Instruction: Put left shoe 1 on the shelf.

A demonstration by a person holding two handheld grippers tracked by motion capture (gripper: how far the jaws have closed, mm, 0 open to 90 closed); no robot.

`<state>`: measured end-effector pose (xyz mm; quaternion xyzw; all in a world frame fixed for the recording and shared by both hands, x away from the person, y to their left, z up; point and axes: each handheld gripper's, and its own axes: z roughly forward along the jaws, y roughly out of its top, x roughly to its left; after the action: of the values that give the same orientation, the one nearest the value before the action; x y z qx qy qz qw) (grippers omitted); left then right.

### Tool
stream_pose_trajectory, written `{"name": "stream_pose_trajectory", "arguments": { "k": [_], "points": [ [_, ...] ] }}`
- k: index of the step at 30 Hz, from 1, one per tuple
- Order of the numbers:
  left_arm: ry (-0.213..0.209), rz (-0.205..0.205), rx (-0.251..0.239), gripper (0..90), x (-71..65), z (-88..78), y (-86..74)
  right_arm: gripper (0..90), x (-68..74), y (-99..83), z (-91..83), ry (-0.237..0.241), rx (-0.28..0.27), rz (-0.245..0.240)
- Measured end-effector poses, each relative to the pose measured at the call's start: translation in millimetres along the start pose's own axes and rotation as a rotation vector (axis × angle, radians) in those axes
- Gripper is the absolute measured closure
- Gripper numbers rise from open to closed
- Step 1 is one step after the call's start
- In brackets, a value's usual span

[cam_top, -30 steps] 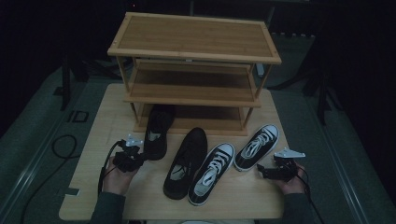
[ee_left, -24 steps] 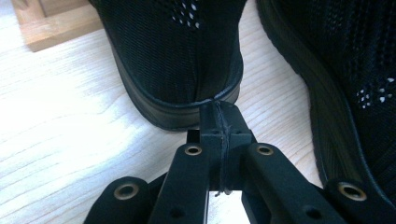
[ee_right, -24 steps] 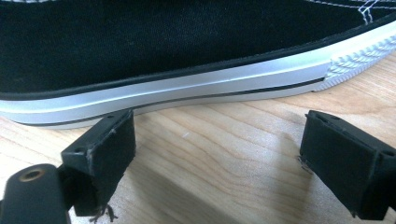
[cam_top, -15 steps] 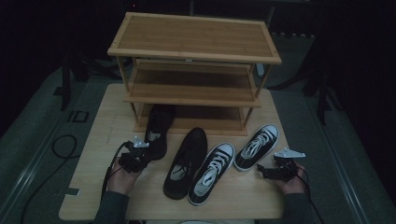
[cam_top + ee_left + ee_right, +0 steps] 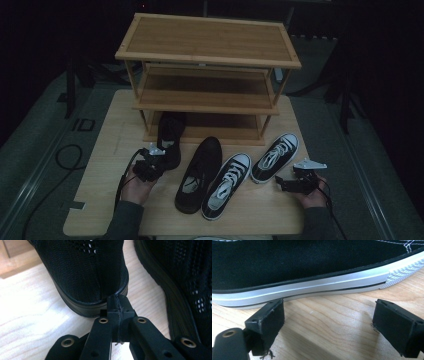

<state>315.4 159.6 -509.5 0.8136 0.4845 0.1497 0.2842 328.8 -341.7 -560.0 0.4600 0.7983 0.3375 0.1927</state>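
I found my left gripper (image 5: 156, 161) low on the tabletop (image 5: 100, 170), its fingers (image 5: 117, 305) pressed together with nothing between them, their tips touching the heel of a black mesh shoe (image 5: 169, 140). In the left gripper view that heel (image 5: 92, 277) stood directly ahead of the closed tips, with a second black mesh shoe (image 5: 190, 285) at the right edge. My right gripper (image 5: 284, 183) rested near the front right of the tabletop, its fingers (image 5: 268, 322) spread wide apart and holding nothing; the white sole of a black canvas sneaker (image 5: 312, 287) lay just beyond them, not touching. Between the grippers I noted the second black shoe (image 5: 200, 172) and two sneakers (image 5: 227, 185) (image 5: 276, 157) side by side. Farther back stood a three-tier wooden shoe rack (image 5: 207, 50); the first shoe's toe reached under its bottom shelf.
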Motion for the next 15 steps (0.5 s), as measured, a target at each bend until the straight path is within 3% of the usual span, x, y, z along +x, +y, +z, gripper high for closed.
{"name": "stream_pose_trajectory", "arguments": {
  "k": [15],
  "points": [
    [0.035, -0.004, -0.028, 90.0, 0.5, 2.7, 21.7, 10.3, 0.0, 0.0, 0.1, 0.0, -0.001, 0.0]
  ]
}}
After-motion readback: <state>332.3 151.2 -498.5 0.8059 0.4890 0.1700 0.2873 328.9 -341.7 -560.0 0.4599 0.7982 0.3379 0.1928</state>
